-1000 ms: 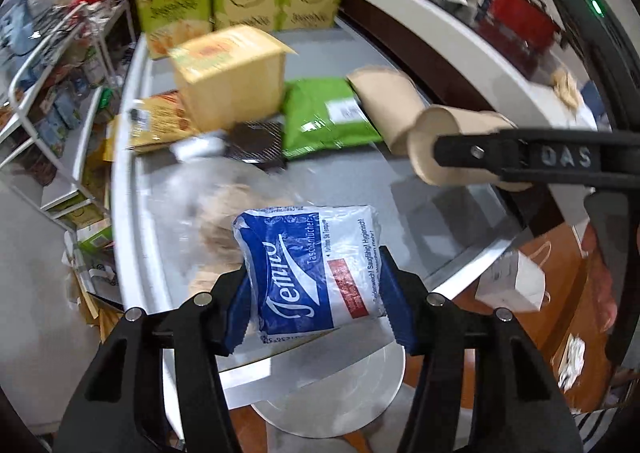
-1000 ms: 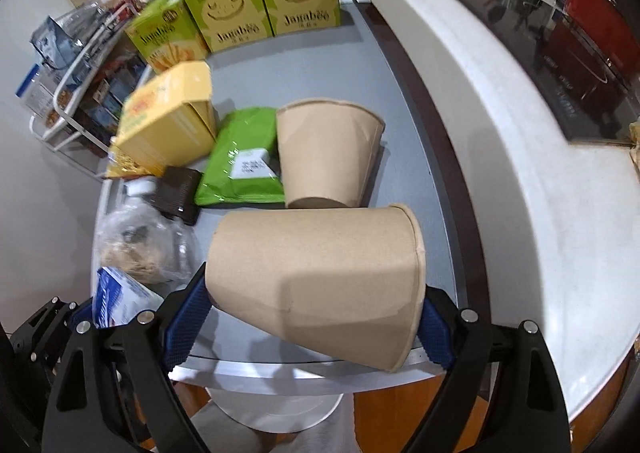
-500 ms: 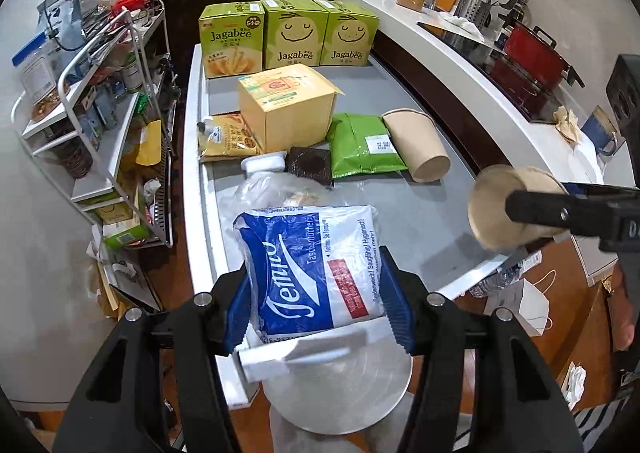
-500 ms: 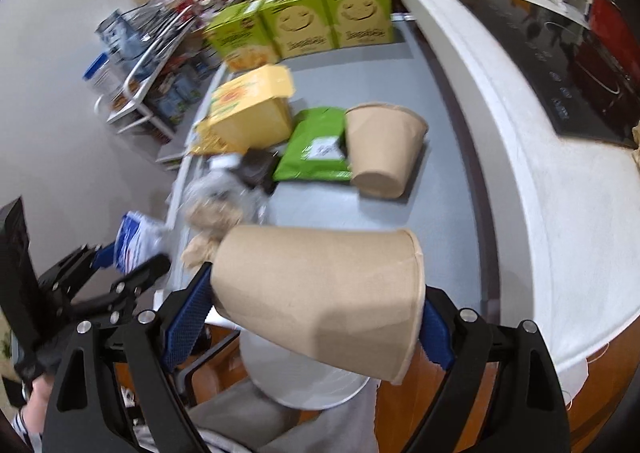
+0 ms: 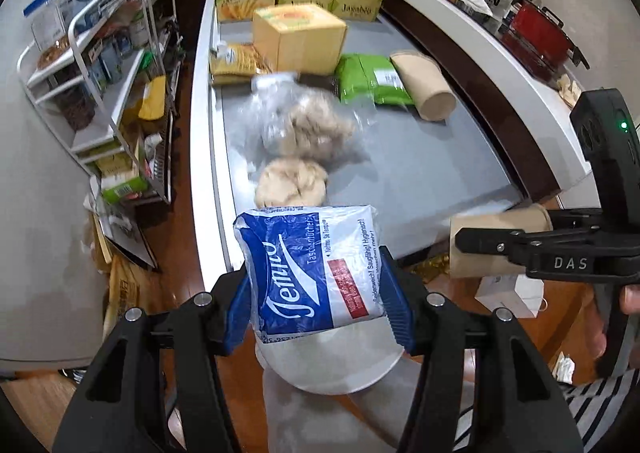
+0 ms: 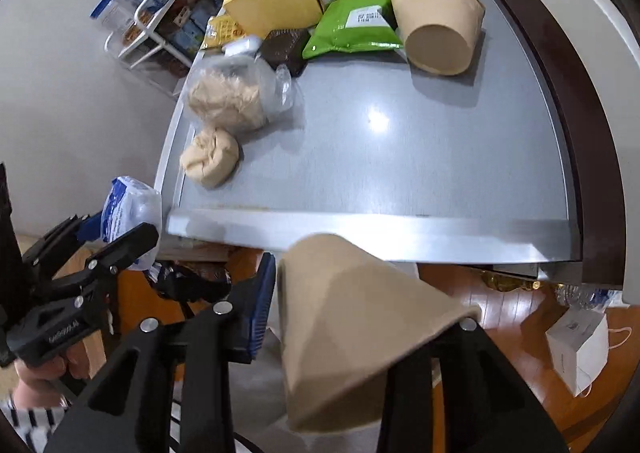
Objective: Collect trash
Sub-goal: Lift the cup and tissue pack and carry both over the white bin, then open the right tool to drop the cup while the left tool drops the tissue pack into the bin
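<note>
Left wrist view: the left gripper [image 5: 316,301] clamps a blue-and-white tissue pack [image 5: 314,273] between its blue pads [image 5: 394,311] — the pack stands upright, filling the gap. Ahead of the fingers, past the pack, a crumpled brown paper ball [image 5: 291,183] lies on the grey table [image 5: 420,157]; beyond it sits a clear plastic bag [image 5: 304,121] with brown contents. Further ahead and to the right, a green pouch [image 5: 372,79] lies touching a second paper cup [image 5: 424,91] on its side. To the right of the fingers, the right gripper [image 5: 500,245] holds a brown paper cup [image 5: 496,245] off the table's near edge.

Right wrist view: the right gripper [image 6: 360,333] pinches the paper cup [image 6: 352,333], which is squashed and creased between the fingers — held beyond the table [image 6: 400,141] edge, above the floor. Left of the fingers, the left gripper [image 6: 120,237] carries the tissue pack [image 6: 128,209]. Ahead on the table: paper ball [image 6: 210,157], plastic bag [image 6: 236,93], green pouch [image 6: 352,29], second cup [image 6: 438,25].
</note>
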Action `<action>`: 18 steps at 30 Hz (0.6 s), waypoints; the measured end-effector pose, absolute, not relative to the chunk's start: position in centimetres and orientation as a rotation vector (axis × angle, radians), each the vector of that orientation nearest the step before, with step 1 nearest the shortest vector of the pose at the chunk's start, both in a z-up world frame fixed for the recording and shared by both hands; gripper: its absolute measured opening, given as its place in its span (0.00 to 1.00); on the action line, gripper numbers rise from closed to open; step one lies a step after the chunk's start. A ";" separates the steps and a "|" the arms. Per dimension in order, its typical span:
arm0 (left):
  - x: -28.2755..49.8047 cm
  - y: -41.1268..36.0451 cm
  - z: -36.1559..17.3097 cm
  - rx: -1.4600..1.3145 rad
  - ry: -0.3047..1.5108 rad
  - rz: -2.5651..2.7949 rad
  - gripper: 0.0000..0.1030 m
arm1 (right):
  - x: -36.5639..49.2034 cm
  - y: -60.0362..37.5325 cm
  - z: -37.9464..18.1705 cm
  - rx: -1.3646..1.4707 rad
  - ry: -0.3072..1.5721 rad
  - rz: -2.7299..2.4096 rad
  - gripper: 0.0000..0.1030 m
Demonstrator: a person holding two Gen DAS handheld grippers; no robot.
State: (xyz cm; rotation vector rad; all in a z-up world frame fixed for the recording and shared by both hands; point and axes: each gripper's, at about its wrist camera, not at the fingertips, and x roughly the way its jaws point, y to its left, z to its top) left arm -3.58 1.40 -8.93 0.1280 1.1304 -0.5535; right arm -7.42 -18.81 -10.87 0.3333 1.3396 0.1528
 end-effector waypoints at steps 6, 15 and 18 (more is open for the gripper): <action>-4.1 1.0 -10.5 0.137 1.161 -0.549 0.55 | -7.6 -18.6 -13.0 0.303 1.379 0.151 0.34; -4.6 0.6 -12.4 0.167 1.204 -0.563 0.55 | -8.4 -15.6 -14.6 0.276 1.433 0.245 0.34; -5.2 0.3 -13.8 0.196 1.240 -0.581 0.55 | -8.9 -15.2 -15.4 0.260 1.463 0.250 0.34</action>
